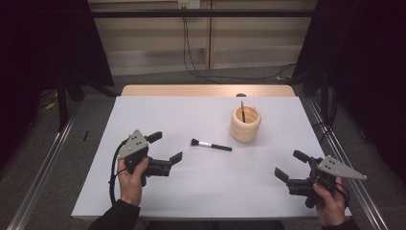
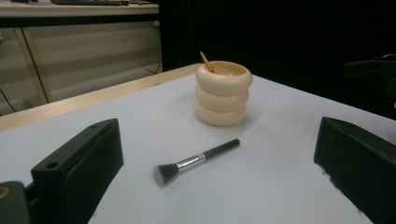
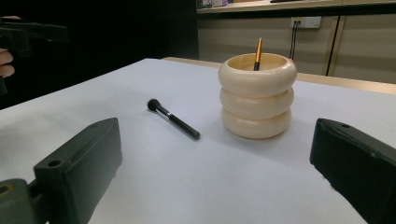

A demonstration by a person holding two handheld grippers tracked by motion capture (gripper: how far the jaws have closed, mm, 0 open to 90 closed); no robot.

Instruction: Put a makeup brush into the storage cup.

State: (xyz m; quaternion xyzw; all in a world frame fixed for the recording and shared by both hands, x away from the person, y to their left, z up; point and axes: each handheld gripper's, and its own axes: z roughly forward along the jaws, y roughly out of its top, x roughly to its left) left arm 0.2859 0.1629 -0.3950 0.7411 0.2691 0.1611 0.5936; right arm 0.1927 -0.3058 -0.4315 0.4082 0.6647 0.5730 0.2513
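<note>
A makeup brush (image 1: 210, 144) is seen lying flat on the counter (image 1: 191, 191) beside the ribbed cream holder (image 1: 245, 125); left hand-held gripper (image 1: 167, 149) and right hand-held gripper (image 1: 291, 165) are held released, empty.

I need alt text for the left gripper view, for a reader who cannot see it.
A black makeup brush lies flat on a white table, centred between the two open black jaws of the left tool. Behind it stands a cream ribbed holder with a thin stick leaning inside.
</note>
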